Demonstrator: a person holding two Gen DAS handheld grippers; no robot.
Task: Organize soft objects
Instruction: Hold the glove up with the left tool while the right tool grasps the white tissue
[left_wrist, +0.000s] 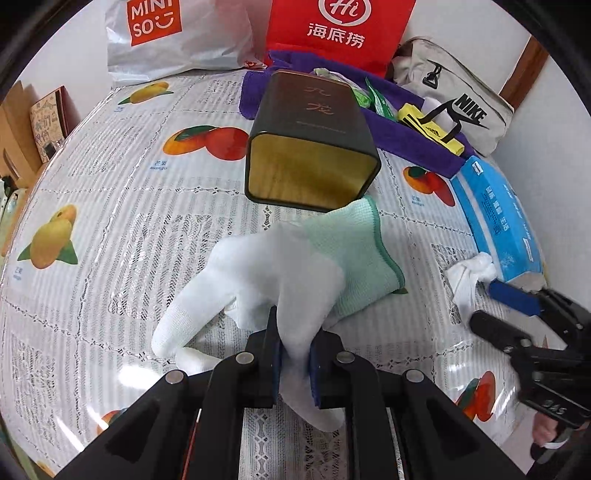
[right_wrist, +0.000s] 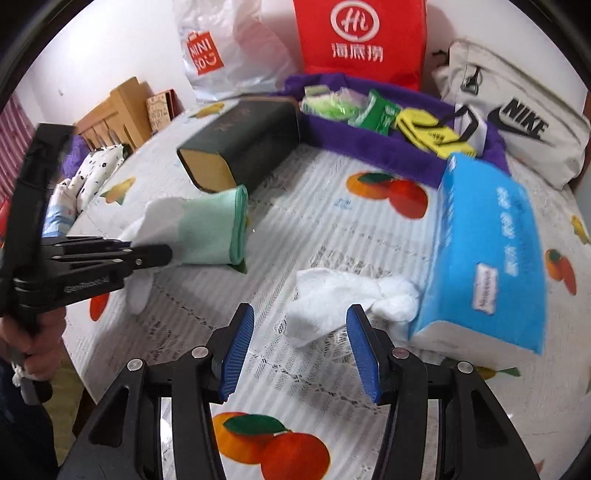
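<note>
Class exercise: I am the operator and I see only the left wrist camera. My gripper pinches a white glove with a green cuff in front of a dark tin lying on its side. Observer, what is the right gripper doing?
Observer: The right gripper is open and holds nothing.
Operator: What lies ahead of it?
Observer: A crumpled white tissue lies on the tablecloth just beyond its fingertips, against the near end of the blue tissue box.
Operator: Is my glove lifted?
Observer: The side view shows the left gripper holding it with the cuff hanging close to the open mouth of the tin; whether it touches the cloth I cannot tell.
</note>
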